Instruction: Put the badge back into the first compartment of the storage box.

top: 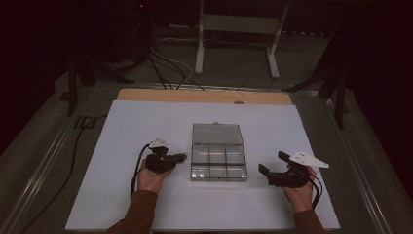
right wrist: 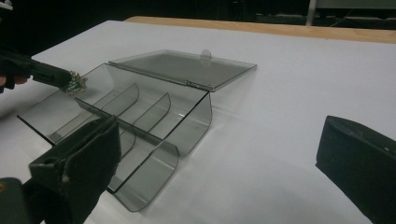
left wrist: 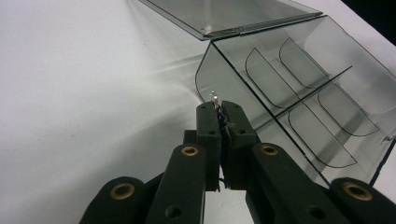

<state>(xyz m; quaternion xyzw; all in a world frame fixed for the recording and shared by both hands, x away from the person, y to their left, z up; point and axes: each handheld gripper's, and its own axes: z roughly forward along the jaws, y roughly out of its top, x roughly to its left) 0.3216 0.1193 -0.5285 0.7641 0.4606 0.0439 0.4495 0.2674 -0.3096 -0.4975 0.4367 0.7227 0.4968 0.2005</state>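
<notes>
Hand-held gripper on the left (top: 182, 156), seen from the high view, rests on the white tabletop (top: 122, 195) with its tips just beside the left wall of a clear plastic organizer box (top: 218, 165). The box sits mid-table, lid (top: 216, 133) folded flat behind it, six compartments empty as far as can be told. The right hand-held gripper (top: 270, 163) lies well apart on the box's other side, jaws spread with nothing between them. Beyond the table, cables and a metal stand leg lie on the floor, clear of the work.

From the left gripper view, the jaws are pressed together on a small metallic item (left wrist: 215, 99), perhaps a bit of jewellery, too small to name. It pokes out above the tips, right at the near wall's rim. To place it well, I judge the tips should lift over that wall, then part above one compartment; the curved dividers (left wrist: 261, 70) could catch the piece.

From the right gripper view, its own two jaws stand wide, and the left gripper holds the glittering piece (right wrist: 74, 84) over the box's far corner. The open lid stays out of the way.
</notes>
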